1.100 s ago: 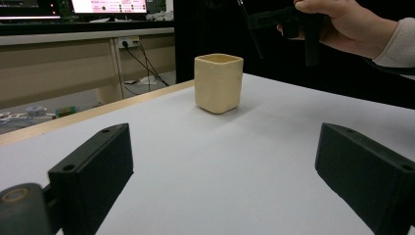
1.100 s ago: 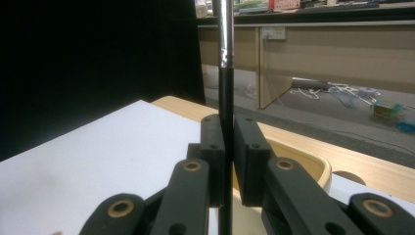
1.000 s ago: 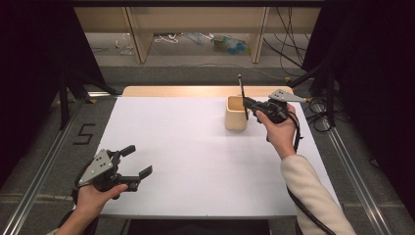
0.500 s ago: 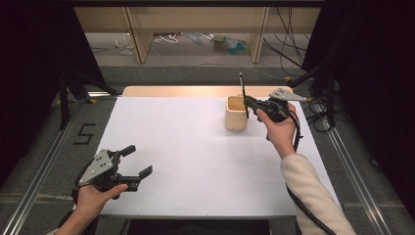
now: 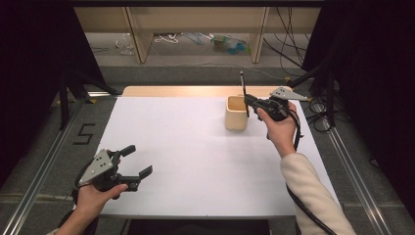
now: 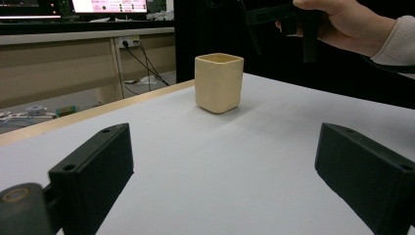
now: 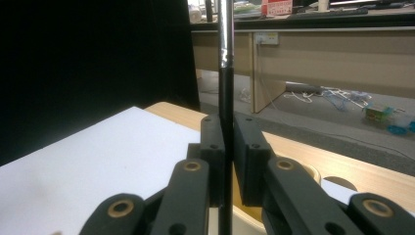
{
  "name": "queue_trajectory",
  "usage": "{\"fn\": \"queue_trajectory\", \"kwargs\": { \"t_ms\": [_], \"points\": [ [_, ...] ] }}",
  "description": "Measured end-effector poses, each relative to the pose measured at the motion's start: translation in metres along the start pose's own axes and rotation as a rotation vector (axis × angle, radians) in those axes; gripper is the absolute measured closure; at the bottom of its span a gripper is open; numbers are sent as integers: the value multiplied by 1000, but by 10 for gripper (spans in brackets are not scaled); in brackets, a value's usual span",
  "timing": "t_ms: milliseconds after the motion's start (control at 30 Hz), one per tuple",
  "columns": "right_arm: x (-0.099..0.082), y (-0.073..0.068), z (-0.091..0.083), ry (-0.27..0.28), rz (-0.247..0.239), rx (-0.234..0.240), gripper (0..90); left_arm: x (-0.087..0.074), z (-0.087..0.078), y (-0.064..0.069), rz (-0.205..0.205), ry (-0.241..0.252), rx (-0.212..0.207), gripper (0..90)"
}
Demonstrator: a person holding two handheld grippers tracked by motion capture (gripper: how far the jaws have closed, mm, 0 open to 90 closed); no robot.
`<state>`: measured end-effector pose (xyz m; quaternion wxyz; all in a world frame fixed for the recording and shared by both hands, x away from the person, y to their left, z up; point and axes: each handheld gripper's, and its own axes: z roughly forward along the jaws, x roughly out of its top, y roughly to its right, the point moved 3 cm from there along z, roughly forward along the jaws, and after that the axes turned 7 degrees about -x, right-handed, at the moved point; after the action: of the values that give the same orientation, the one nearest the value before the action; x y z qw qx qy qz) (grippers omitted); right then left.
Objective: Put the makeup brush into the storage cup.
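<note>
**Right gripper holds pen over cup, left gripper idle**

My right gripper [image 5: 246,99] sits at the far right side of the table [image 5: 195,147], jaws clamped tight on a thin dark pen [image 5: 242,83]. The pen stands upright, its top sticking up above the jaws. In the right gripper view the pen [image 7: 225,73] runs straight up between the two black pads, dark lower shaft, shiny metal upper part. The lower end of the pen sits right at or just over the opening of the beige cup [image 5: 236,112]; I can't tell whether the tip is inside or above the rim. The cup stands upright on the white table top, near the far edge, just left of my right hand [image 5: 280,131].

My left gripper [image 5: 137,161] hovers low at the near left corner of the table, well apart from the cup. Jaws spread wide, nothing between them. The left gripper view has the cup [image 6: 219,82] straight ahead between the two open jaws, and the right hand [image 6: 342,24] above and to the right of it.
</note>
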<state>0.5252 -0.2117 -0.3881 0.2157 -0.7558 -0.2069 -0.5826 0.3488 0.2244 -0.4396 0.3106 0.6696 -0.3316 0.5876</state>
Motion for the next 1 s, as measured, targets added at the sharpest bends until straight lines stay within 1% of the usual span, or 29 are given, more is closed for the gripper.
{"fn": "queue_trajectory", "kwargs": {
  "t_ms": [100, 167, 333, 400, 467, 500, 800, 900, 1000],
  "points": [
    [0, 0, 0, -3, 7, 3, 842, 0, 0, 0, 0, 0, 0, 68],
    [1, 1, 0, 4, 0, -1, 842, 0, 0, 0, 0, -1, 0, 68],
    [1, 0, 1, 3, 7, 0, 842, 0, 0, 0, 0, 1, -1, 68],
    [1, 0, 1, 2, 3, -2, 842, 0, 0, 0, 0, 0, -1, 68],
    [2, 0, 3, 18, 7, 2, 842, 0, 0, 0, -1, 1, -1, 68],
    [2, 1, 2, 8, 4, -3, 841, 0, 0, 0, -2, 0, -1, 68],
    [3, 0, 4, 10, 3, -3, 842, 0, 0, 0, -1, 1, -1, 68],
    [3, 0, 4, 8, 12, -2, 842, 0, 0, 0, -3, 1, -2, 68],
    [4, 0, 5, 12, 7, -8, 842, 0, 0, 0, -2, 1, -2, 68]
  ]
}}
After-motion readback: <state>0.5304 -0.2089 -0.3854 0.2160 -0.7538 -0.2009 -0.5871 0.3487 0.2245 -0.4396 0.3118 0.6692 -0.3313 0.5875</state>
